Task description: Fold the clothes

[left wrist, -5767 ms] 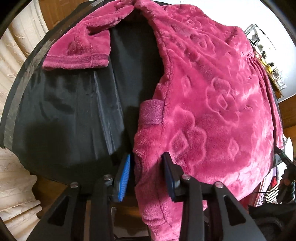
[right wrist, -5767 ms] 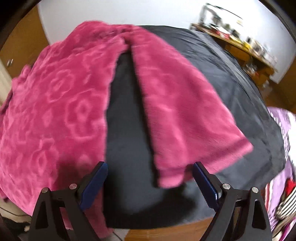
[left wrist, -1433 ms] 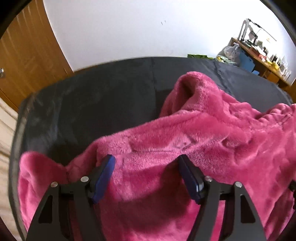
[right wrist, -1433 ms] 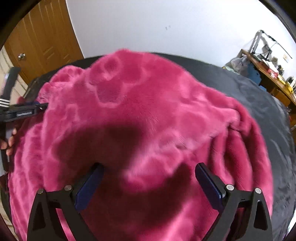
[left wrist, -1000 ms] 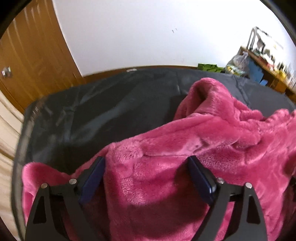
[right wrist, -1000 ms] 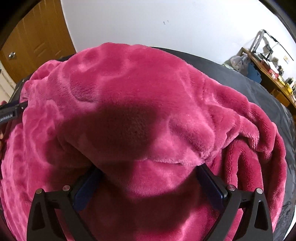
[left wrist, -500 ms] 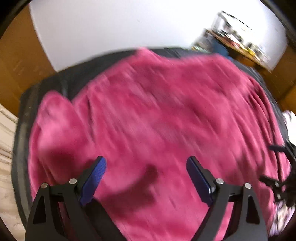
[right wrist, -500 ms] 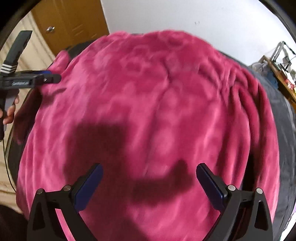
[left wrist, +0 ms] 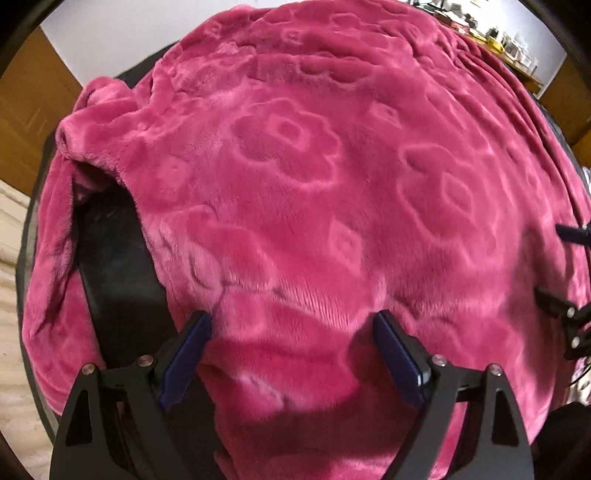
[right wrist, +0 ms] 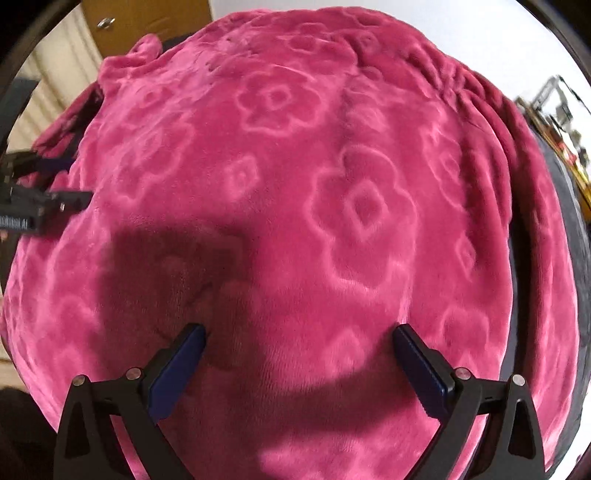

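Observation:
A magenta plush garment (left wrist: 295, 177) embossed with flower shapes lies spread over the black table (left wrist: 114, 266); it fills the right wrist view (right wrist: 295, 192) too. One sleeve (left wrist: 51, 273) lies down the left, apart from the body. My left gripper (left wrist: 291, 332) is open and empty above the garment's near edge. My right gripper (right wrist: 299, 343) is open and empty above the same garment. The right gripper's tips show at the right edge of the left wrist view (left wrist: 565, 295). The left gripper shows at the left edge of the right wrist view (right wrist: 33, 206).
The black table edge shows at the right (right wrist: 554, 258). A wooden door (right wrist: 147, 22) and white wall stand behind. A cluttered shelf (left wrist: 491, 33) is at the far right. A cream knitted cloth (left wrist: 11, 240) lies beyond the table's left edge.
The garment was bunched and lifted a second ago; now it lies spread flat with the flower side up. Both grippers have let go and pulled back to the near edge.

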Tool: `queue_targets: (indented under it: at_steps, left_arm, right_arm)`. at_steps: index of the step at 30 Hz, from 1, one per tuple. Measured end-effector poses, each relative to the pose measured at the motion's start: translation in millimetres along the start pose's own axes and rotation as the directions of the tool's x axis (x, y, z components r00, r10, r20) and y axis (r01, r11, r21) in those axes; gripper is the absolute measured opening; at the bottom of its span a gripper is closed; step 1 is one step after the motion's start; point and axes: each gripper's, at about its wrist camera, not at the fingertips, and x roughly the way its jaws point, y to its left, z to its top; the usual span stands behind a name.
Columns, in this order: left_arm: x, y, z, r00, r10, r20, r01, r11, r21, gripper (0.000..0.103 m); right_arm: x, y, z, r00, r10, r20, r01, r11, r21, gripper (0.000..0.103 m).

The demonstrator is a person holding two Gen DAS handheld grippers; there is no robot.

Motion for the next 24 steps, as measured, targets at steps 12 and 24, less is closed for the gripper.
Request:
queue_targets:
  at_steps: [12, 24]
  left_arm:
    - [-23.9, -16.6, -12.0, 0.999, 0.033, 0.036, -0.032, 0.999, -0.008, 0.094]
    - [-16.2, -20.5, -75.4, 0.999, -0.019, 0.032, 0.02, 1.0, -0.016, 0.094]
  right_arm:
    - [-20.3, -0.6, -1.0, 0.999, 0.03, 0.038, -0.032, 0.998, 0.057, 0.102]
    - [-33.4, 32.7, -50.4, 0.998, 0.037, 0.052, -0.03, 0.992, -0.122, 0.102]
